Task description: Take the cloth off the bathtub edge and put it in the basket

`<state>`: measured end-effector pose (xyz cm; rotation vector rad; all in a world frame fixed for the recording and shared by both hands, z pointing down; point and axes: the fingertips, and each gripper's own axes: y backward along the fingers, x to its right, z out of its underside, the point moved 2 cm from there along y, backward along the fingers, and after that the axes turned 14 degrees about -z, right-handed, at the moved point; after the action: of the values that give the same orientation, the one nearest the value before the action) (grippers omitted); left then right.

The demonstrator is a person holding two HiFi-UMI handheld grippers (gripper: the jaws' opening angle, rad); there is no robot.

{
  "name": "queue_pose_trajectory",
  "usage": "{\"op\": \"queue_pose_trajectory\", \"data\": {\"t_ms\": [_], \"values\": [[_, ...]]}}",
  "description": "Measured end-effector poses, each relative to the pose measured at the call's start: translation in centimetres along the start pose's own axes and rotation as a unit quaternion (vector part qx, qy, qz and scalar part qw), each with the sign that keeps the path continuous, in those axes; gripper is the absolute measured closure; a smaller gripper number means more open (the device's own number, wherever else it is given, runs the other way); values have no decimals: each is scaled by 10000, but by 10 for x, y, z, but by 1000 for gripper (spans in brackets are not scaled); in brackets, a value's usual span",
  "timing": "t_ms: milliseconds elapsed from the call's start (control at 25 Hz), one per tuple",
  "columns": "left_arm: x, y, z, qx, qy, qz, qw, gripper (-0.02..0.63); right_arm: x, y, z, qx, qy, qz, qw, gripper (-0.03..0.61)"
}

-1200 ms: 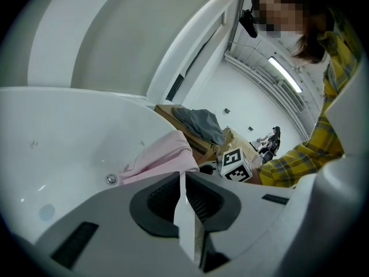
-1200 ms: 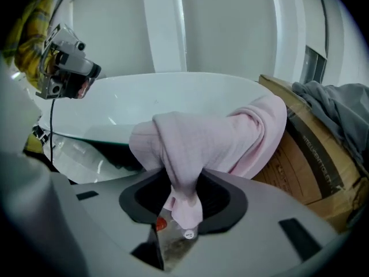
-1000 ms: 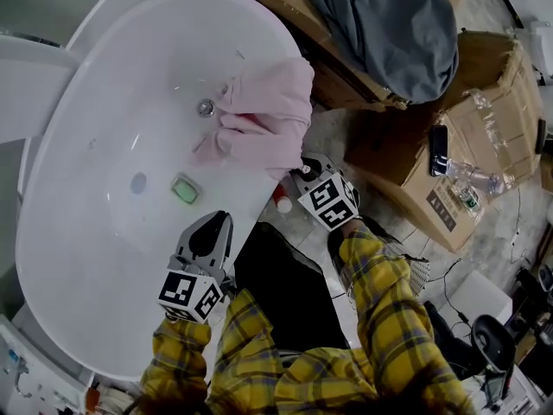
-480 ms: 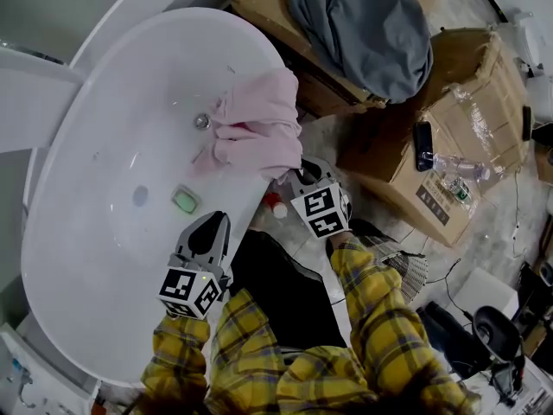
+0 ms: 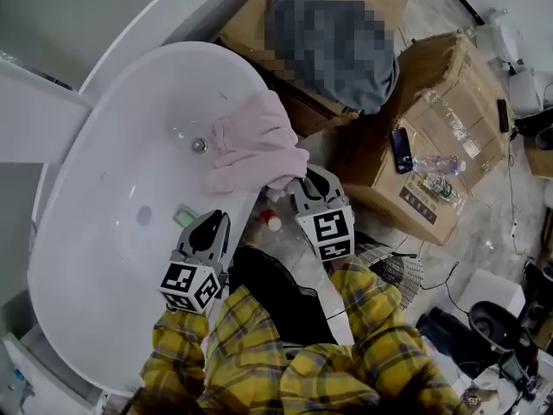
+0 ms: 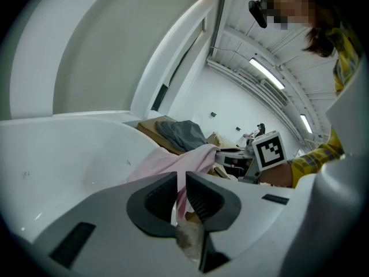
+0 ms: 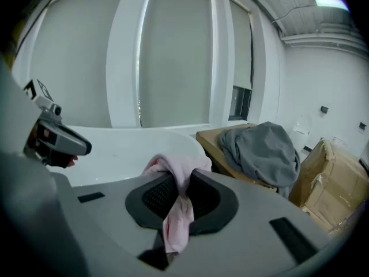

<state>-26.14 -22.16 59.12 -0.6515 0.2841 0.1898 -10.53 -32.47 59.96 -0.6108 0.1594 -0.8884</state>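
Cloth (image 5: 259, 145): pink and bunched over the right rim of the bathtub (image 5: 95, 266), just right of the drain (image 5: 199, 145). Most of it lies on the rim and the inner wall, and its near right end rises into my right gripper.
Right gripper (image 5: 304, 187): clenched on a fold of the cloth. In the right gripper view I see pink fabric pinched between both pads and hanging below them. The gripper sits just outside the rim.
Left gripper (image 5: 210, 225): clenched on nothing, with only a thin slit between its pads. I hold it at the near right rim, apart from the cloth and pointing toward it.
Tub floor: a green bar (image 5: 183, 217) lies there, just beyond the left gripper's tip.
Right side: cardboard boxes (image 5: 432, 119) stand on the floor, with a dark phone (image 5: 400, 150) and a clear plastic bottle (image 5: 436, 164) on one of them. A grey fabric heap (image 7: 262, 149) rests on the far box.
Mesh thing (image 5: 393, 271): a white wire grid on the floor, just right of my right sleeve. I cannot tell whether it is the basket.
Sleeves (image 5: 380, 335): yellow plaid, at the near edge of the head view.
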Motion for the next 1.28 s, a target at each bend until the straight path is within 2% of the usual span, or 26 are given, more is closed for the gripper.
{"op": "queue_pose_trajectory", "data": {"t_ms": [320, 640, 760, 960, 1280], "values": [[26, 9, -38, 302, -300, 360, 9984, 569, 1, 73, -79, 989, -144, 123, 9949, 520], [56, 15, -73, 769, -694, 630, 9926, 563, 4, 146, -150, 1959, -290, 146, 9801, 520], [69, 14, -84, 833, -791, 856, 9897, 487, 3, 171, -174, 2226, -273, 150, 9744, 520], [90, 16, -99, 874, -1038, 1154, 9840, 453, 4, 220, -209, 2624, -222, 175, 9646, 520], [124, 13, -113, 887, -1446, 1740, 9700, 417, 11, 310, -248, 3175, -221, 527, 9465, 520]]}}
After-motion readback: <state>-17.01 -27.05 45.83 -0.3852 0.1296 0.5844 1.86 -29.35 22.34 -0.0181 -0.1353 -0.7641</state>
